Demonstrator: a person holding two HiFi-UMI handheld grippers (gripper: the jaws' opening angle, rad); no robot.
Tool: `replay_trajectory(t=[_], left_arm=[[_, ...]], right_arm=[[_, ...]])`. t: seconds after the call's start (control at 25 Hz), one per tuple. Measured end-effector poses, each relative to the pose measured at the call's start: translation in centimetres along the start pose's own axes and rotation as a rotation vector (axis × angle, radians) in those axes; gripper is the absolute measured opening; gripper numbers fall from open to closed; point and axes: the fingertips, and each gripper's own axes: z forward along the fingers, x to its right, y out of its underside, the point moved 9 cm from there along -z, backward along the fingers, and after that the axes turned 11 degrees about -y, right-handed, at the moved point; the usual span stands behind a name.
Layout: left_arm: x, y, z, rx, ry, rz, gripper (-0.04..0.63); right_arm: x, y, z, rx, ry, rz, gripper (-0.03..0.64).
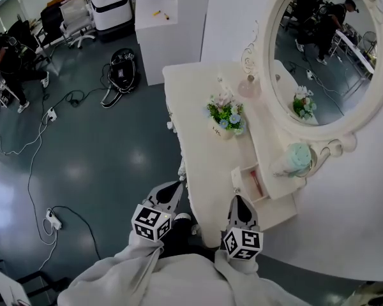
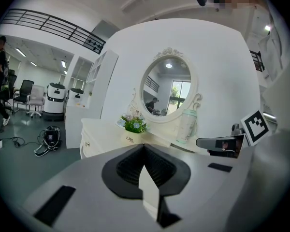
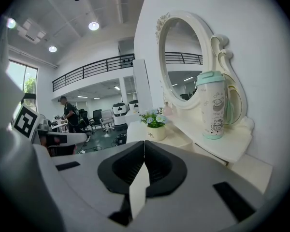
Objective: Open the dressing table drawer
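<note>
Fig.: L gripper & R gripper, jaws pressed together on nothing, sit just short of the dressing table; its small shelf drawer looks pulled out already, so we'd keep both clear of it.

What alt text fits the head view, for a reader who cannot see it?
Seen from above, the left tongs and the right tongs, both shut and empty, point toward a white dressing table. On it stand an oval mirror, a small flower pot and a mint-green cup.
</note>
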Motion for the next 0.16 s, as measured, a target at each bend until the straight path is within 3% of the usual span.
replay_trajectory(t=[0.16], left_arm=[[-0.06, -0.12, 0.83, -0.003, 0.011, 0.005, 0.015]], right_arm=[[0.42, -0.08, 0.46, -0.001, 0.011, 0.002, 0.032]])
